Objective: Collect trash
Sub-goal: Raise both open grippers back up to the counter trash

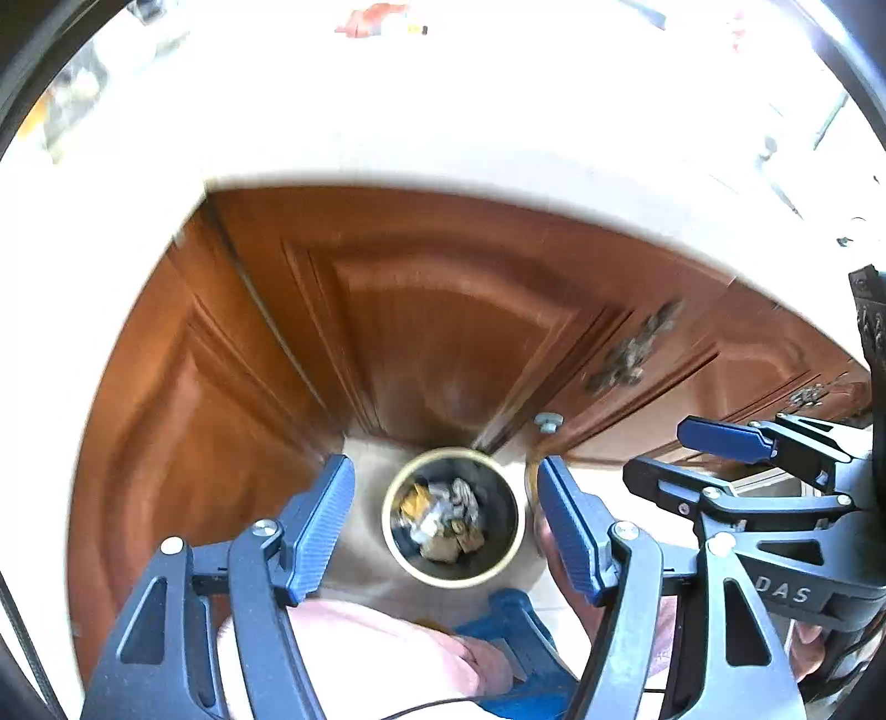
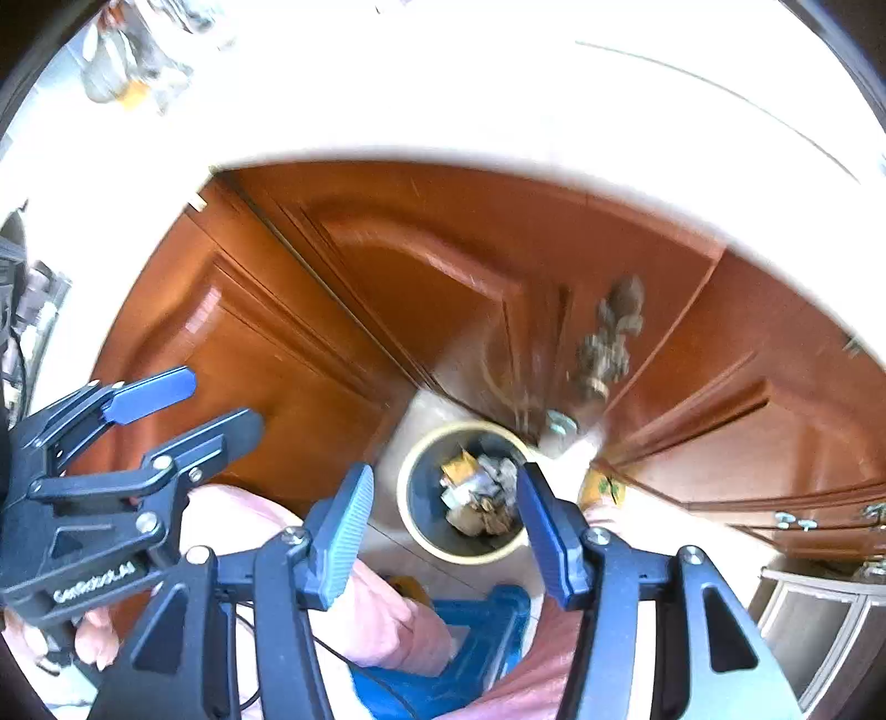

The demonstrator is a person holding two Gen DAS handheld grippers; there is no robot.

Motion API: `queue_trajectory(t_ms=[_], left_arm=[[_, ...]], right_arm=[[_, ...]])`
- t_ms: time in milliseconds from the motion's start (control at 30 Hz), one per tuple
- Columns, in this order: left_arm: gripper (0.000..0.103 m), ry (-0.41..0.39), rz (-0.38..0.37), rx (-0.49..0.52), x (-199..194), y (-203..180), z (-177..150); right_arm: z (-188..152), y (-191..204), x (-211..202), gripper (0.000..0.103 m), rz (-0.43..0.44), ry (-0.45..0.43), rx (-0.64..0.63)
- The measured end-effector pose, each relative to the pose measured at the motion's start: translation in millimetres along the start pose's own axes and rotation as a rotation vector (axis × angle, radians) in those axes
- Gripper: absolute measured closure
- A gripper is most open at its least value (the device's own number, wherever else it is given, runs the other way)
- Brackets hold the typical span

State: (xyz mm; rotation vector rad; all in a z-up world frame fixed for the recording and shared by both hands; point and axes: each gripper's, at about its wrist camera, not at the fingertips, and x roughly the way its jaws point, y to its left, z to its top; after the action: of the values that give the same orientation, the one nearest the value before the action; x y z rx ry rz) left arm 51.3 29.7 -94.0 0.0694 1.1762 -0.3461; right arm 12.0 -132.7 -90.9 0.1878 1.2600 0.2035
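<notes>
- Two grippers hang above a small round bin (image 1: pixel 453 518) on the floor, both pointing steeply down at it
- Left gripper (image 1: pixel 446 526): jaws apart, nothing between the pads; the bin shows in the gap between them, well below
- Right gripper (image 2: pixel 443 526): jaws apart at a middling width, nothing held; the bin sits below, partly behind its right finger (image 2: pixel 545 537)
- Trash (image 1: pixel 443 518) already lies in the bin: crumpled paper or foil, pale and brown scraps, one yellow-orange piece; exact items too blurred to name
- Handling, as a guess: the scraps look light, soft and crushable, so a pinch on any raised fold should do and little force is needed; loose bits may slip or spill
- The bin looks stiff with a pale rim; for moving it, the rim is the likely hold
- The bin stands just beside the wooden cabinet doors (image 1: pixel 421 310), under the white counter (image 1: pixel 443 138)
- More trash may be on the counter: a red item (image 1: pixel 376 22) lies far back, too blurred to identify
- The person's pink-clad legs (image 2: pixel 382 603) and a blue stool (image 2: pixel 482 637) lie near the bin
</notes>
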Motion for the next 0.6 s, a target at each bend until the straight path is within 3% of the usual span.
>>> queue_trajectory(t_ms=[333, 600], left_arm=[[0.03, -0.214, 0.046, 0.153, -89.1, -13.2, 87.0], [0.03, -0.238, 0.095, 0.26, -87.1, -30.7, 186.1]], right_arm=[[67.4, 1.4, -94.6, 0.049, 0.001, -0.144, -0.05], [164.1, -30.3, -129.5, 0.044, -0.023, -0.232, -0.009]])
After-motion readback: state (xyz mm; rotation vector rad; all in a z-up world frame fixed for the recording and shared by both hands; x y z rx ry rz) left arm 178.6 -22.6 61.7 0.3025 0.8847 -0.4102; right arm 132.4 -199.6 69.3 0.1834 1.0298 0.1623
